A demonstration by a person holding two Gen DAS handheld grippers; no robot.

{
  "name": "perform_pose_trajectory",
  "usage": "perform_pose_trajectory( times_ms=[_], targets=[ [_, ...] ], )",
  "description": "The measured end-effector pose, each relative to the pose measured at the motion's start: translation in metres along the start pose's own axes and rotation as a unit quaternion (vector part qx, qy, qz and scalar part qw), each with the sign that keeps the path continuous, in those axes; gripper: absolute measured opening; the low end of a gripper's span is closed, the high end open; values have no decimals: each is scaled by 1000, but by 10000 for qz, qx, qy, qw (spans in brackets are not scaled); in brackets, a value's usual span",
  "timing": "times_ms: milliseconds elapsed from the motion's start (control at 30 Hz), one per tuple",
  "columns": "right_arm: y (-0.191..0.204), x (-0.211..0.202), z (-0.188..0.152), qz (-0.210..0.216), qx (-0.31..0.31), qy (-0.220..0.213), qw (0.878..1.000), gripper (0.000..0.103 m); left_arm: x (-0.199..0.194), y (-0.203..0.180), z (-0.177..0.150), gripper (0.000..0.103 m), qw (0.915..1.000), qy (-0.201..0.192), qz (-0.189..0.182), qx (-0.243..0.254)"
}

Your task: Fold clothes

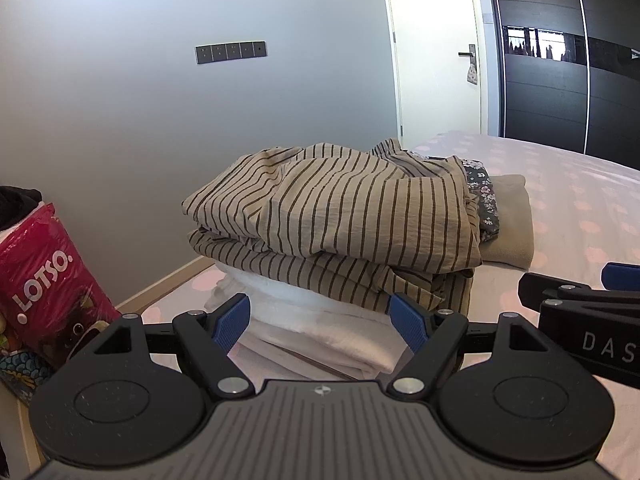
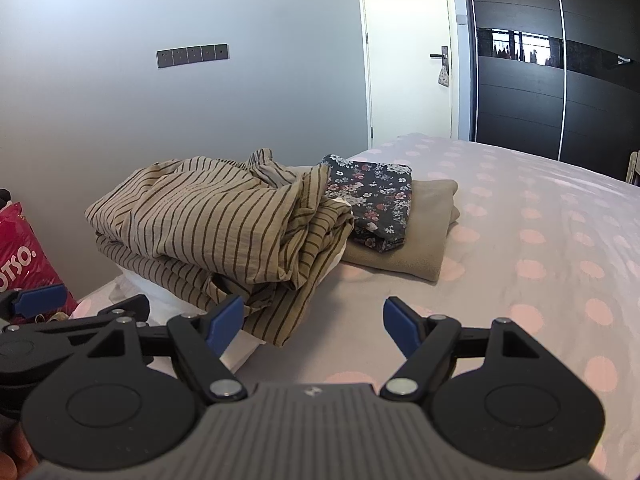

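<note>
A beige garment with dark stripes (image 1: 336, 220) (image 2: 216, 220) lies loosely folded on top of white folded cloth (image 1: 320, 332) on the bed. Behind it and to the right lie a dark floral piece (image 2: 376, 204) (image 1: 482, 196) on a plain tan folded cloth (image 2: 416, 236) (image 1: 512, 224). My left gripper (image 1: 322, 322) stands open just in front of the white cloth, nothing between its blue pads. My right gripper (image 2: 314, 322) is open too, over bare sheet at the striped garment's lower corner, and shows at the right edge of the left wrist view (image 1: 580, 292).
The bed sheet (image 2: 540, 240) is pale with pink dots and stretches away to the right. A red LOTSO bag (image 1: 44, 280) stands at the bed's left side. A grey wall, a white door (image 2: 404, 52) and a dark wardrobe (image 2: 560, 60) are behind.
</note>
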State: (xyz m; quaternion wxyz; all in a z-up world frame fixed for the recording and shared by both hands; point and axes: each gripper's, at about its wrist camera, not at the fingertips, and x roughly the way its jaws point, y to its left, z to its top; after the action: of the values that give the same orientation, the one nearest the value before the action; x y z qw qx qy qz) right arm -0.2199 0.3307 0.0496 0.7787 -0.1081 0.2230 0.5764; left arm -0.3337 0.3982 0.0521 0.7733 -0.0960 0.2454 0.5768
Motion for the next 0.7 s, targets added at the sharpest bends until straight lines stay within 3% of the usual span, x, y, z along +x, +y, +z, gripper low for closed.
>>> perform_pose_trajectory(
  times_ms=[700],
  targets=[
    [4,-4,-2,-64,-36,-70,9999,79,0,3,2,76,10000,37,12,-81]
  ],
)
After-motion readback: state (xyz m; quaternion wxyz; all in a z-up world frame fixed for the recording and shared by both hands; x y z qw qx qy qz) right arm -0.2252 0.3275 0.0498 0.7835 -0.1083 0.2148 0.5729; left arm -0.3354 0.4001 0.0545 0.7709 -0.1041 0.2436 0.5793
